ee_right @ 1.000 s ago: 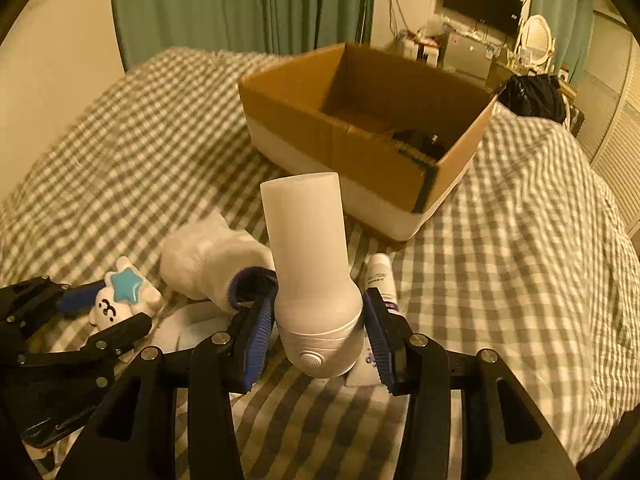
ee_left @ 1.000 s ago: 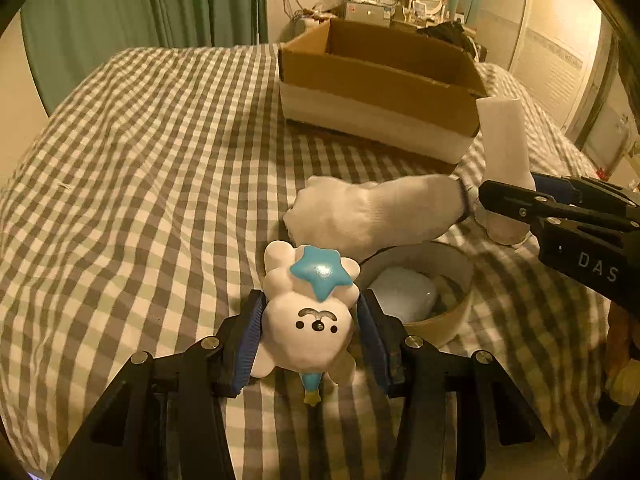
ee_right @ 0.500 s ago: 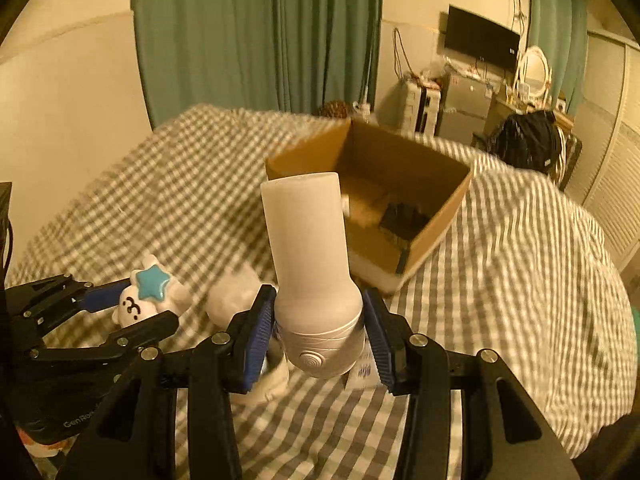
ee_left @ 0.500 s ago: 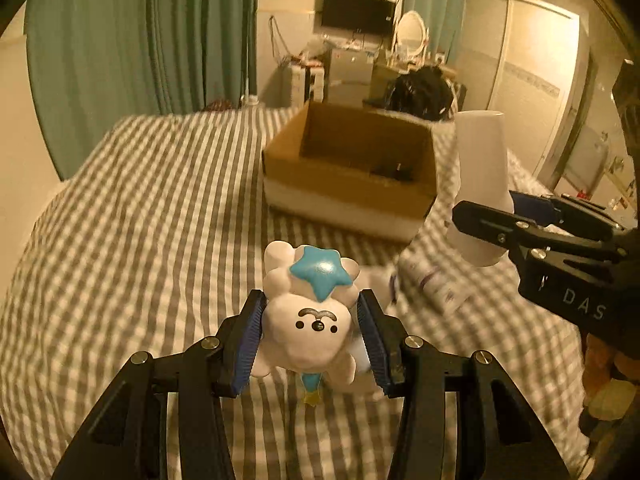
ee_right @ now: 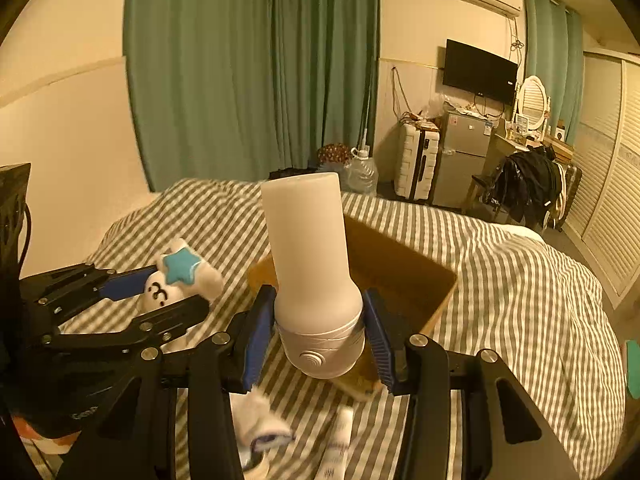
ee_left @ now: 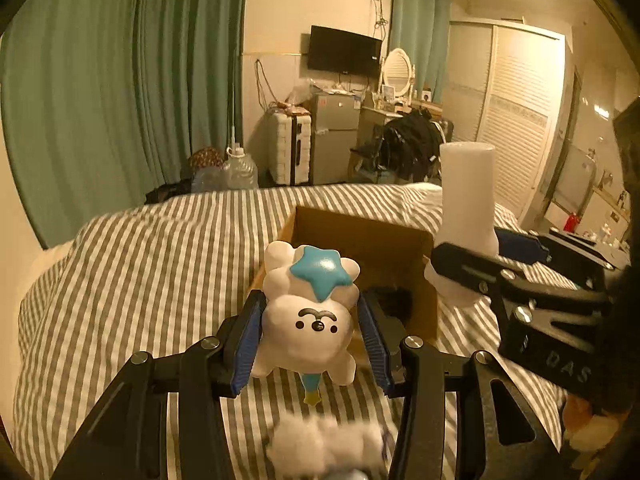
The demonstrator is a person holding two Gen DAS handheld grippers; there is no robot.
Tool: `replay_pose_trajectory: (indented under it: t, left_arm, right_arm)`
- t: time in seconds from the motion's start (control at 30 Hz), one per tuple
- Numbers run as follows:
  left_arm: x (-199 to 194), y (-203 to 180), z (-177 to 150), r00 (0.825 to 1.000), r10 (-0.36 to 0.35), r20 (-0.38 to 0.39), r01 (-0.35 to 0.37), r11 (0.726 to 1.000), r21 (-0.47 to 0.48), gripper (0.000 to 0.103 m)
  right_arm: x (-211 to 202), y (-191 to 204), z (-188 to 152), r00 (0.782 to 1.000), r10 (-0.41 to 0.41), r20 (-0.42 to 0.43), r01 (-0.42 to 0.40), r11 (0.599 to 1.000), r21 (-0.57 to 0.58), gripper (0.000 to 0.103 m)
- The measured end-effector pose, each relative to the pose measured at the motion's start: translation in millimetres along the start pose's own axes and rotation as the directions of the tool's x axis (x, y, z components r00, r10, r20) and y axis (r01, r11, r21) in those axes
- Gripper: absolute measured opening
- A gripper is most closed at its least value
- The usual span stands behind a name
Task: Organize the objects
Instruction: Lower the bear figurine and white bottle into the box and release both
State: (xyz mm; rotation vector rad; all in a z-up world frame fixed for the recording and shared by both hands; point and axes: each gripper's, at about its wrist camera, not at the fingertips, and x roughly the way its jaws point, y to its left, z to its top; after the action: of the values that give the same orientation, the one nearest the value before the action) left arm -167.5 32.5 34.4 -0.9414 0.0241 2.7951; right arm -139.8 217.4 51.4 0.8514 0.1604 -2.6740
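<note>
Left tongs [ee_left: 310, 334] clamp the smooth, rigid-looking star toy [ee_left: 308, 316] at its cheeks; right tongs [ee_right: 318, 334] pinch the likely slippery white bottle [ee_right: 310, 264] near its base.

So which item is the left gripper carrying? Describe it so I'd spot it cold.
Find the open cardboard box on the striped bed; just in front of it the left gripper clamps a white cloud-shaped toy. Unlike the plain white bottle beside it, it has a drawn face and a blue star on top.

White toy [ee_left: 306, 332] with blue star, brown box [ee_left: 372, 240], grey-checked bedspread [ee_left: 160, 264]
</note>
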Motion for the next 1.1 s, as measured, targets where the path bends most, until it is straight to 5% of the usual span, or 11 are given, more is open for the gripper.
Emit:
replay_pose_trajectory:
  t: [0.27,0.57,1.1]
  left_arm:
    - [80.2,1.1,34.3,1.000,0.000,0.006,0.000,0.999,0.035,0.048]
    - [165.2,-6.3,29.4,0.995,0.012,-0.095,-0.001,0.994,0.113,0.048]
    - [181.6,-19.2,-20.4,0.977,-0.052,-0.207,0.080,0.989,0.126,0.050]
  right_arm:
    - [63.4,-34.9,32.3,1.000,-0.007,-0.004,0.007,0.998,0.059,0.044]
    - [144.1,-73.5,18.6,0.994,-0.015,-0.106,0.029,0.992,0.126,0.044]
    - [181.5,-96.0,-13.7,0.974,-0.020,-0.226,0.056,0.986,0.156,0.045]
